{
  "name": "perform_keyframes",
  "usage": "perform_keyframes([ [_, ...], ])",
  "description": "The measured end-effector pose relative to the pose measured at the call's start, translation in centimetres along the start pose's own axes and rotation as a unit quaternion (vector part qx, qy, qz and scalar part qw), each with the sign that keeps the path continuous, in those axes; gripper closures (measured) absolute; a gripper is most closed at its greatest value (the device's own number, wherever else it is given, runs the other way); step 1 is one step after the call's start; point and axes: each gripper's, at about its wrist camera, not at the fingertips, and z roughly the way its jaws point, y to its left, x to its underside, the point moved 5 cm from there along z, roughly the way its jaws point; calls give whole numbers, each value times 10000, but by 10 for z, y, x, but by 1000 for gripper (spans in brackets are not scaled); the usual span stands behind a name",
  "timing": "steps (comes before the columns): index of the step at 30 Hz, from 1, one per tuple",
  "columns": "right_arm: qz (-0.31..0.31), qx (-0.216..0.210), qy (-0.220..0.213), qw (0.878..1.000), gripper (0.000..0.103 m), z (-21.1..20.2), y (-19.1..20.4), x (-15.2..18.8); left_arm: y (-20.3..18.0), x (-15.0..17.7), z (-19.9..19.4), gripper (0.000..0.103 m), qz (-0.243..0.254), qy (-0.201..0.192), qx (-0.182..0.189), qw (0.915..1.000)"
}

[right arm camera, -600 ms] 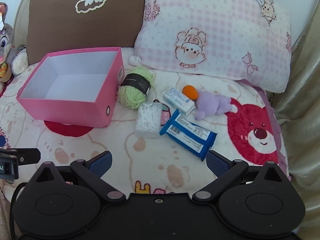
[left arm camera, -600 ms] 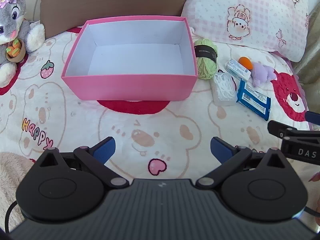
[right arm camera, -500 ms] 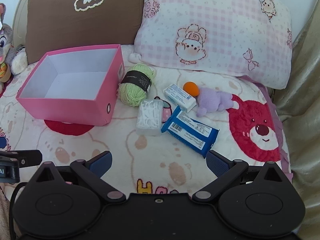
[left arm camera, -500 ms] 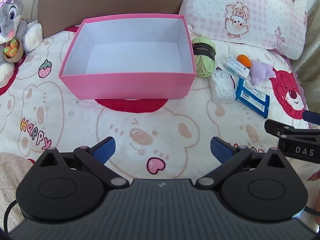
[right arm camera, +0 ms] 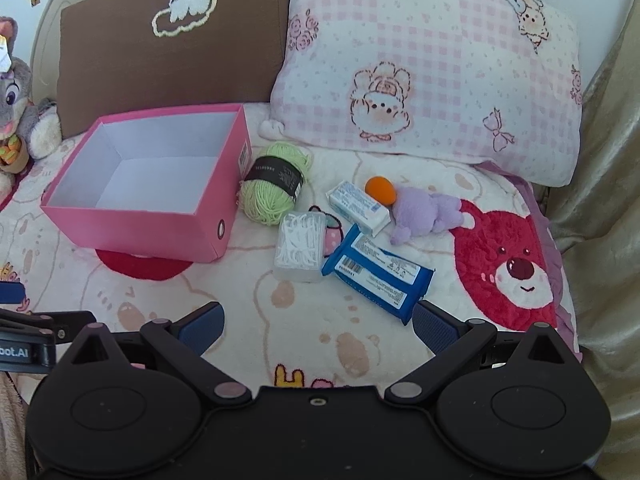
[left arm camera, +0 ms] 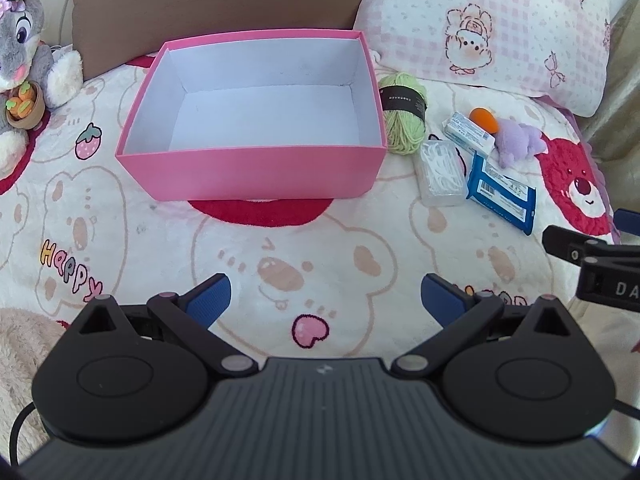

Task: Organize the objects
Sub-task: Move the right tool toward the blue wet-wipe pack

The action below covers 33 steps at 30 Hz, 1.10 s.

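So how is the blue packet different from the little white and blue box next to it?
The blue packet is dark blue, flat and crinkly; the white and blue box is mostly white with firm, square edges. The packet looks longer and wider, the box shorter and chunkier. The packet lies nearer the tongs; the box lies farther back, beside the orange ball. Both lie on the blanket.

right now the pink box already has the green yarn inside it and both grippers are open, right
Not quite. The pink box holds nothing; the green yarn lies on the bed beside its right wall, as the right wrist view shows. The left gripper and right gripper are indeed open.
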Motion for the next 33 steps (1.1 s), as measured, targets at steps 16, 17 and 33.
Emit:
perform_keyframes([
  [16, 147, 101, 94, 9998, 1, -4, -13, 1, -11, 2, -10, 0, 48, 42, 86, 9999],
  [17, 154, 95, 102, 9998, 1, -4, -13, 2, -11, 2, -11, 0, 57, 53, 108, 9999],
  [33, 264, -53, 307, 9992, 1, 1, -13, 4, -14, 3, -14, 0, -27, 114, 390, 9992],
])
